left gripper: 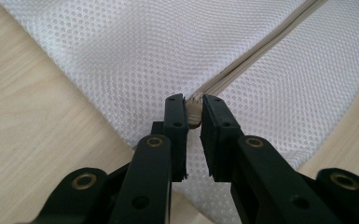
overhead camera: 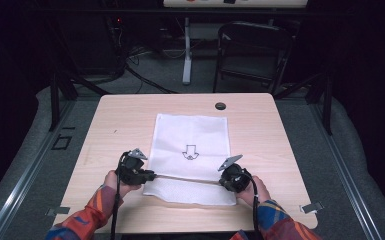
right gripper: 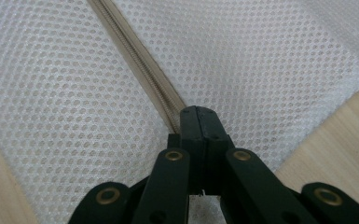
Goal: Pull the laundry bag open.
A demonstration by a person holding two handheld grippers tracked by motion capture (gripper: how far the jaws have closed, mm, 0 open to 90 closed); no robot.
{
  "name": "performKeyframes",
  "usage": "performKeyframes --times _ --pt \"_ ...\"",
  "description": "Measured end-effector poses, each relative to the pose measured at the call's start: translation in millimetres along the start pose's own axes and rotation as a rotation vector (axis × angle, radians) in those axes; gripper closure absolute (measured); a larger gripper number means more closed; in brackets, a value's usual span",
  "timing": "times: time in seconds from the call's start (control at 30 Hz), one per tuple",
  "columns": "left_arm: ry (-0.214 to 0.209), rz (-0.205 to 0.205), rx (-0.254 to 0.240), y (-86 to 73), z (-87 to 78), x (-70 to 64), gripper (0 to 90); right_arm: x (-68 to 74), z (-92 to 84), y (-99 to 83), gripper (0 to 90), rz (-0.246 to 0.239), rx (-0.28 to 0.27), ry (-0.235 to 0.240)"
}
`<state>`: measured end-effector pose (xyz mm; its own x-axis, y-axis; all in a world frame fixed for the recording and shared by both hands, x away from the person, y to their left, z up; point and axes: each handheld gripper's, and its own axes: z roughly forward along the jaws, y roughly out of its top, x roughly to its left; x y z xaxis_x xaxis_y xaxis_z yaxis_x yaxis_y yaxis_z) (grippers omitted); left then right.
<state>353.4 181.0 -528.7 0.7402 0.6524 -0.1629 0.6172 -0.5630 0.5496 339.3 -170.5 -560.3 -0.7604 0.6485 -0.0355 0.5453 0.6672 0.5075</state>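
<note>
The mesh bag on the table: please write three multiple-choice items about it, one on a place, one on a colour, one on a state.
1. Where does the left gripper grip the white mesh bag?
A. zipper's end
B. far corner
C. printed arrow

2. What colour is the zipper?
A. red
B. beige
C. black

3. How are the right gripper's jaws?
A. wide open
B. shut at the zipper
C. away from the bag

Answers: 1 A, its jaws pinch the zipper slider; 2 B, the tape looks beige; 3 B, the jaws meet on the zipper line.

A light wooden table (overhead camera: pixel 260 125) stands on grey carpet (overhead camera: pixel 155 75) in a dim room. A small dark cap (overhead camera: pixel 220 106) sits near its far edge. Beyond are a black folding chair (overhead camera: pixel 252 50), a white desk leg (overhead camera: pixel 186 50) and floor cables (overhead camera: pixel 145 75).
</note>
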Motion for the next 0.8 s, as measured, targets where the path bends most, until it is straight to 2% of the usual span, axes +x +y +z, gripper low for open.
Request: performKeyframes --times 0.07,0.27,0.37,0.4,0.47,0.53,0.63,0.8 --pt "-0.005 -0.008 -0.005 -1.9 -1.8 1.5 80.8 -0.2 0.0 -0.1 90.0 0.001 0.000 0.000" --pt "0.032 -0.048 0.010 -7.2 -6.3 5.8 80.8 -0.2 0.0 -0.2 90.0 0.002 -0.001 0.001" --pt "0.025 -0.069 0.003 -9.9 -9.3 7.5 80.8 -0.1 0.0 -0.2 90.0 0.002 -0.001 0.000" --pt "0.042 -0.063 0.007 -10.2 -9.8 6.7 80.7 -0.1 0.0 -0.1 90.0 0.002 -0.001 0.000" --pt "0.040 -0.071 0.006 -12.2 -11.5 8.5 80.7 -0.1 0.0 -0.1 90.0 0.000 -0.001 0.001" --pt "0.059 -0.080 0.012 -14.5 -13.5 10.0 80.8 -0.2 0.0 0.0 90.0 -0.003 0.001 0.001" --pt "0.051 -0.105 0.006 -21.2 -19.3 14.6 80.8 -0.4 -0.1 0.0 90.0 -0.006 0.002 -0.001" --pt "0.039 -0.090 0.023 -26.7 -21.3 10.9 80.9 1.2 -0.3 1.5 90.0 -0.036 0.014 -0.018"
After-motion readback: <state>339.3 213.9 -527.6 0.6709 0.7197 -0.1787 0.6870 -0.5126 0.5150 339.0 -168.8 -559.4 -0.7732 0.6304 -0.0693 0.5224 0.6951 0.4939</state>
